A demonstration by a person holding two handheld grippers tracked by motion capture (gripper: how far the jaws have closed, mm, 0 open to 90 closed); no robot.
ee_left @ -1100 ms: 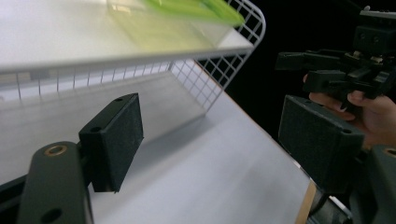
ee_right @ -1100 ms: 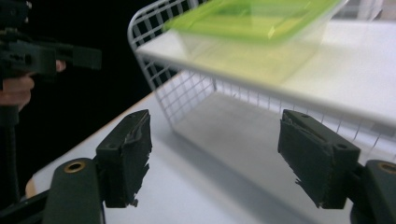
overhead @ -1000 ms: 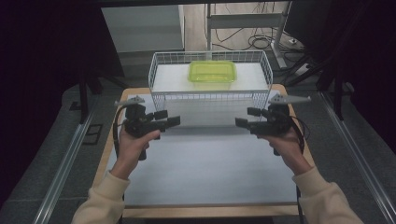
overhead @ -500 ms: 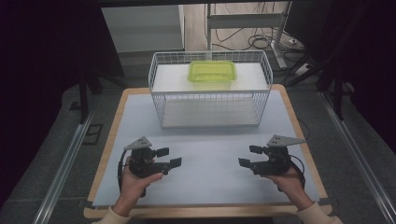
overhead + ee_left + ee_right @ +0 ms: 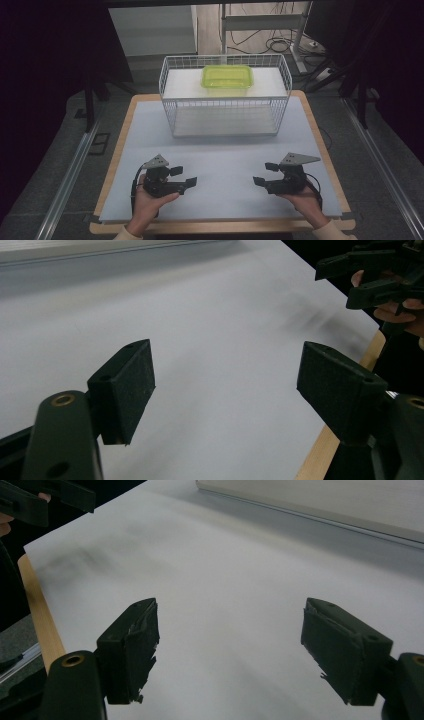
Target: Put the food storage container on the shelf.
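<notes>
A white wire basket (image 5: 225, 131) stands at the back of the table, and a lime green lidded container (image 5: 227, 77) lies inside it toward the rear. My left gripper (image 5: 186, 176) rests low near the front left of the white mat, open, jaws pointing right with nothing between them (image 5: 225, 385). Across from it at the front right, my right gripper (image 5: 265, 174) is open too, jaws pointing left over bare mat (image 5: 230, 640). Each gripper view shows the other gripper far off at its upper edge.
The white mat (image 5: 225, 165) covers a wooden table whose edge (image 5: 117, 150) shows around it. Metal rails (image 5: 70, 170) run along the floor on both sides. A desk frame and cables (image 5: 280, 35) stand beyond the basket.
Both grippers have drawn back from just in front of the basket to the front of the table, and lowered toward the mat. They stay open.
</notes>
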